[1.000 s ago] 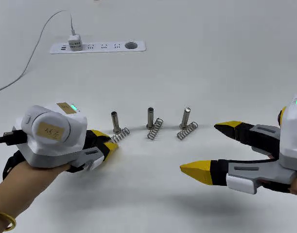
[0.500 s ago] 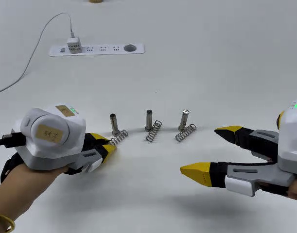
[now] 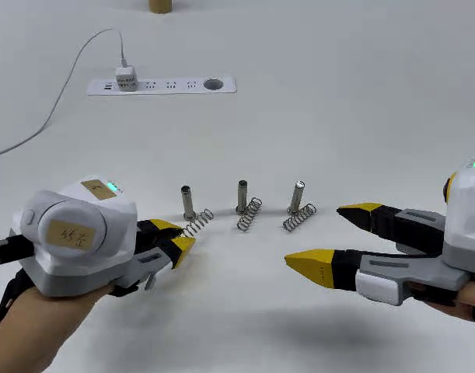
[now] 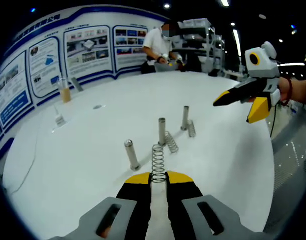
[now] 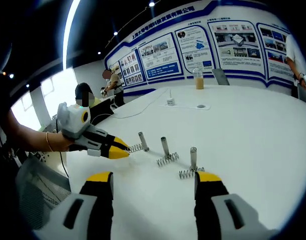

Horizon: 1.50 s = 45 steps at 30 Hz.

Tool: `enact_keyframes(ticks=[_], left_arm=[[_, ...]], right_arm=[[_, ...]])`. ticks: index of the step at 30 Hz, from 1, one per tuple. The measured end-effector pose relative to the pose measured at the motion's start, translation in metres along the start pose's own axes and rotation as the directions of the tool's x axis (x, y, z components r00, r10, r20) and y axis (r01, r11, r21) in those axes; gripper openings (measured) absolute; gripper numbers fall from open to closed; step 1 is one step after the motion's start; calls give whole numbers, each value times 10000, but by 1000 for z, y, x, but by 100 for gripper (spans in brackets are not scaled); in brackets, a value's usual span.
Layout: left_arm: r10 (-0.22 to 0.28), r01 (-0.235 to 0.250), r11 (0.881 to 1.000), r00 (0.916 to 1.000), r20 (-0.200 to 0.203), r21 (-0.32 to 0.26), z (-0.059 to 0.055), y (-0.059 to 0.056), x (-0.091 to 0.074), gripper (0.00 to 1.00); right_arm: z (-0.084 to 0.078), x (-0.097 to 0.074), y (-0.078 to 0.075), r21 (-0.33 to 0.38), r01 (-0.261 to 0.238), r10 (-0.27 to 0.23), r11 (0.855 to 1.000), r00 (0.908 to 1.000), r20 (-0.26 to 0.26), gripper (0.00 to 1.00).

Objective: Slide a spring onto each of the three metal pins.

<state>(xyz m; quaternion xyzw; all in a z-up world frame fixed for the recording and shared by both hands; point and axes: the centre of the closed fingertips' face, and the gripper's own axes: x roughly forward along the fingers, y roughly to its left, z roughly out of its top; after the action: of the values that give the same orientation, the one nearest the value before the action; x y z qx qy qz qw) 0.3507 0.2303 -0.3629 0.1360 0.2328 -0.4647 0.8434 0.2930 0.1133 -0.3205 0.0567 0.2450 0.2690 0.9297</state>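
Head view: three pins are stood upright in a row on the white table (image 3: 361, 101): left pin (image 3: 188, 201), middle pin (image 3: 242, 196), right pin (image 3: 297, 196). A spring is laid flat at each base and none is threaded: left spring (image 3: 197, 222), middle spring (image 3: 249, 214), right spring (image 3: 299, 217). The left gripper (image 3: 179, 241) is placed at the left spring's near end. The right gripper (image 3: 324, 235) is held spread and empty near the right spring.

Left gripper view: the jaws are drawn together on the left spring's (image 4: 157, 159) near end coil, just beside the left pin (image 4: 131, 154).

Right gripper view: the jaws are wide apart with nothing pinched, and the right spring (image 5: 190, 173) is seen just ahead.

Step judged: lifting the left spring. It should be raised, turned upright, centred over the pin top and lowered straight. A light pinch is advised so the coils aren't crushed, and sideways knocks on the pin should be avoided.
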Motion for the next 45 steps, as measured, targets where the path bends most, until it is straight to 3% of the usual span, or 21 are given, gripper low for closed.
enact_keyframes(ticks=[9, 12, 19, 25, 31, 35, 40, 45], left_arm=[[233, -214, 9995, 9953, 943, -211, 20, -16, -19, 10], [295, -251, 9992, 9888, 1465, -316, 32, -21, -27, 10], [300, -221, 9992, 9687, 2466, -346, 51, -28, -40, 10], [260, -159, 9992, 9570, 2888, -373, 58, -33, -46, 11], [94, -29, 9998, 9483, 3173, -210, 63, -40, -51, 10], [-64, 81, 10000, 9433, 3319, -38, 65, -45, -53, 10], [-232, 289, 9995, 9276, 3728, -96, 73, -49, -57, 11], [-355, 395, 9992, 9192, 3921, -23, 77, -51, -59, 11]], right_arm=[[20, 5, 15, 795, -389, 330, 9961, 9968, 734, 59], [29, 8, 22, 1444, -702, 538, 9870, 9919, 1147, 57], [45, 13, 33, 1989, -1105, 767, 9738, 9824, 1704, 49], [61, 16, 44, 2773, -1670, 1005, 9461, 9658, 2390, 43], [65, 22, 53, 3033, -2020, 1251, 9313, 9590, 2544, 38], [67, 24, 62, 3274, -2398, 1577, 9140, 9531, 2582, 31], [68, 26, 66, 3595, -2643, 1751, 8949, 9491, 2618, 27], [69, 27, 69, 3829, -2873, 1899, 8780, 9433, 2724, 23]])
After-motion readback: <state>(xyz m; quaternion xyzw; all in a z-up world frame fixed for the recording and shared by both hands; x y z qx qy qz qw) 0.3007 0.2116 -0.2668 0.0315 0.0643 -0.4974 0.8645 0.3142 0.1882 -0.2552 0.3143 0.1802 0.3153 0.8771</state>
